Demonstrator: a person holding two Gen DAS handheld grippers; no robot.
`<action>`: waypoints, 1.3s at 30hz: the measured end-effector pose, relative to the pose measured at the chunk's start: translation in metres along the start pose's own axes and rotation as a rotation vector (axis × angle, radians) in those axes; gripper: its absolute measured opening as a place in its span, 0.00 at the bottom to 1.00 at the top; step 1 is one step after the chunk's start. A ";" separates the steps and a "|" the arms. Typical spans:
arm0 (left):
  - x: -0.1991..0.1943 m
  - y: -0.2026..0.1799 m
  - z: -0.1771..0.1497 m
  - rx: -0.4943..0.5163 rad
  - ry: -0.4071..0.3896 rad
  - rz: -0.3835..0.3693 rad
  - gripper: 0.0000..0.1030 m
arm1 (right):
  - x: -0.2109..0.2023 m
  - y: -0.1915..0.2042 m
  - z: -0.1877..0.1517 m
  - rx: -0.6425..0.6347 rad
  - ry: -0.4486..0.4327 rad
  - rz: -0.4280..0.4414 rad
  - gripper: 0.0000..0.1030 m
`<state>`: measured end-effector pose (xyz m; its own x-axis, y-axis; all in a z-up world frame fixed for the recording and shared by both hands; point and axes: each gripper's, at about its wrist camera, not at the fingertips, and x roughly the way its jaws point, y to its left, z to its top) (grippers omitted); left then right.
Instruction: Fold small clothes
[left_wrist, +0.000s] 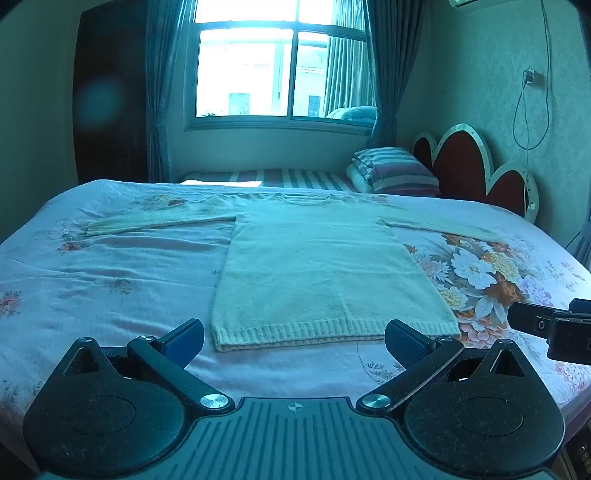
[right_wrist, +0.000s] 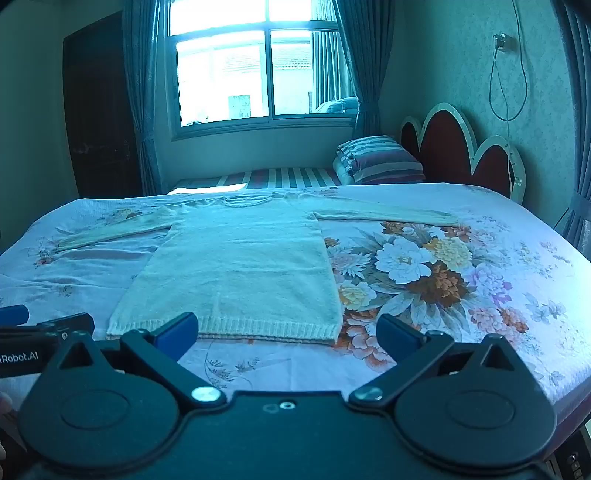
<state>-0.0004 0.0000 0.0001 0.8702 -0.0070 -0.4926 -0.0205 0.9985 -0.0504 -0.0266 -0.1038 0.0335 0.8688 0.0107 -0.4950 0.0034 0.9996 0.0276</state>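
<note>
Seemingly cream, the knitted sweater (left_wrist: 317, 266) lies flat, sleeves outspread.

One sweater (left_wrist: 321, 273), two claws (left_wrist: 295, 339) (right_wrist: 288, 332), one bed (left_wrist: 110, 280), one window (left_wrist: 280, 70), one striped pillow (left_wrist: 399, 170).

A pale knit sweater (left_wrist: 317, 273) lies flat on the floral bedspread (left_wrist: 110, 280), sleeves spread wide.

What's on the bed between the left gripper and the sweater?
Nothing. In the left wrist view, only bare flowered bedsheet lies between the open left gripper and the sweater hem.
</note>
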 end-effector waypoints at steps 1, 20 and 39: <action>-0.001 0.000 0.000 0.003 -0.002 0.001 1.00 | 0.000 0.000 0.000 -0.001 -0.003 0.000 1.00; 0.001 -0.001 0.001 0.010 0.009 -0.004 1.00 | -0.004 0.000 0.001 0.003 -0.011 -0.006 1.00; 0.001 0.000 0.002 0.011 0.012 -0.011 1.00 | -0.003 0.000 0.002 0.006 -0.013 -0.009 1.00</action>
<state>0.0016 -0.0004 0.0011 0.8643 -0.0189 -0.5025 -0.0051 0.9989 -0.0462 -0.0285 -0.1043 0.0369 0.8750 0.0011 -0.4841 0.0146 0.9995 0.0287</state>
